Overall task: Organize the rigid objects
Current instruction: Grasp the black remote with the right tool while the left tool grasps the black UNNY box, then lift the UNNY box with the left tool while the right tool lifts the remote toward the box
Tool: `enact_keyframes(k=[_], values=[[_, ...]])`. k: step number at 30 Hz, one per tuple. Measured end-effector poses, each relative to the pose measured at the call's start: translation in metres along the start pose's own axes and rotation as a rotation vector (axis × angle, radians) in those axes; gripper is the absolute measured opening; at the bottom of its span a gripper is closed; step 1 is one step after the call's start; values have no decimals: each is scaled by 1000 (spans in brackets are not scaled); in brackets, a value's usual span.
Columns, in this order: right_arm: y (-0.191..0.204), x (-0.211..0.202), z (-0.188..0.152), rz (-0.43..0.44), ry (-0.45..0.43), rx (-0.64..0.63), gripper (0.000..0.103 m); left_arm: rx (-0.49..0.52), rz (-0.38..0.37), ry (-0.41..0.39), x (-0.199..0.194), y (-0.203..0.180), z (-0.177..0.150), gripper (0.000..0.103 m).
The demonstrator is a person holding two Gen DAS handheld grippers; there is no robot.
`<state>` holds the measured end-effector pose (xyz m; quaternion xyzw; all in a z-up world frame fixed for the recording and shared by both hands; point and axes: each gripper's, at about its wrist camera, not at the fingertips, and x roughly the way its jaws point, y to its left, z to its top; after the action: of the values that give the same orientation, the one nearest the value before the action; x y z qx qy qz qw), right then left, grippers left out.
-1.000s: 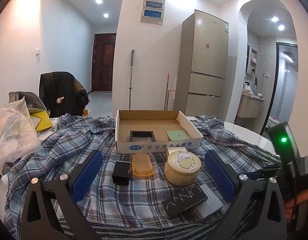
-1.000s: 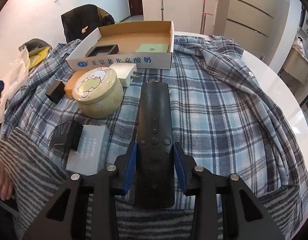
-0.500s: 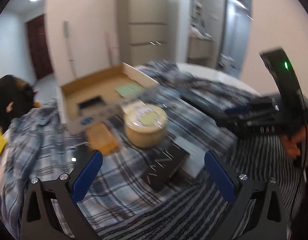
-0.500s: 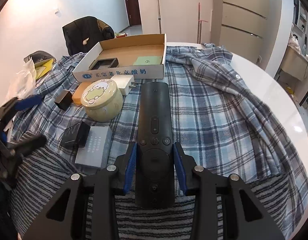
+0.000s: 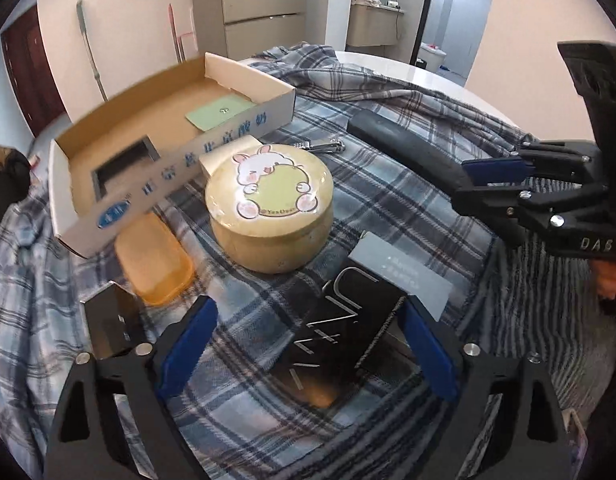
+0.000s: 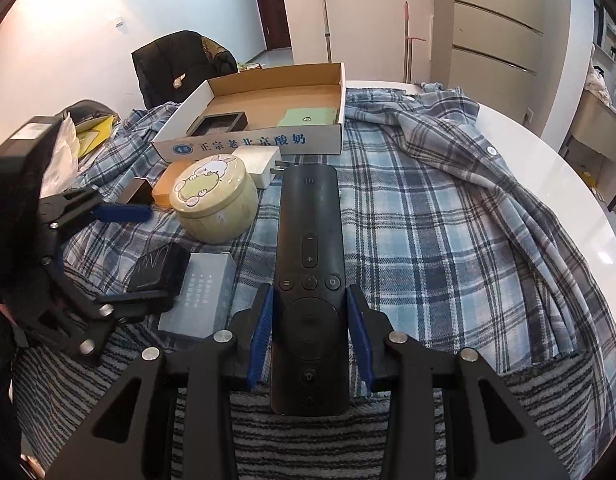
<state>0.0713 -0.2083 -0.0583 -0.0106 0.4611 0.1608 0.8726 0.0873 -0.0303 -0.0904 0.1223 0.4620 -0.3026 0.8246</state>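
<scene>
My left gripper [image 5: 308, 344] points down over a black lettered box [image 5: 348, 328] that lies partly on a grey box [image 5: 404, 276]. Its jaws are closing with the black box between them; the left pad [image 5: 187, 340] is still apart from it. My right gripper [image 6: 309, 296] is shut on a black remote [image 6: 308, 240], held above the plaid cloth. A round yellow tin with a rabbit lid [image 5: 267, 204] stands before the open cardboard box [image 5: 83, 136]. From the right wrist view the left gripper [image 6: 135, 258] is at the left, around the black box [image 6: 159, 268].
An orange case [image 5: 153, 260] and a black adapter [image 5: 111, 320] lie left of the tin, a nail clipper [image 5: 324, 146] behind it. A white charger [image 6: 255, 160] sits by the cardboard box. A green card [image 5: 219, 112] lies inside. Plaid shirt [image 6: 448, 240] covers the round white table [image 6: 548, 168].
The left gripper has tipped downward and come close over the black lettered box, and its jaws have narrowed. The right gripper has kept the remote still.
</scene>
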Motion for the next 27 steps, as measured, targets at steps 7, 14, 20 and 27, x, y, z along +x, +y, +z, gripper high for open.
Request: enact_keyframes(k=[7, 14, 20, 27], values=[[1, 4, 0, 7, 3, 1, 35, -80, -101, -1, -4, 3, 4, 43], [1, -1, 0, 5, -11, 5, 35, -271, 101, -65, -26, 19, -6, 36], [3, 1, -2, 8, -4, 2, 35, -411, 263, -76, -41, 43, -24, 36], [9, 2, -2, 10, -4, -8, 35, -457, 333, -13, -21, 53, -32, 36]])
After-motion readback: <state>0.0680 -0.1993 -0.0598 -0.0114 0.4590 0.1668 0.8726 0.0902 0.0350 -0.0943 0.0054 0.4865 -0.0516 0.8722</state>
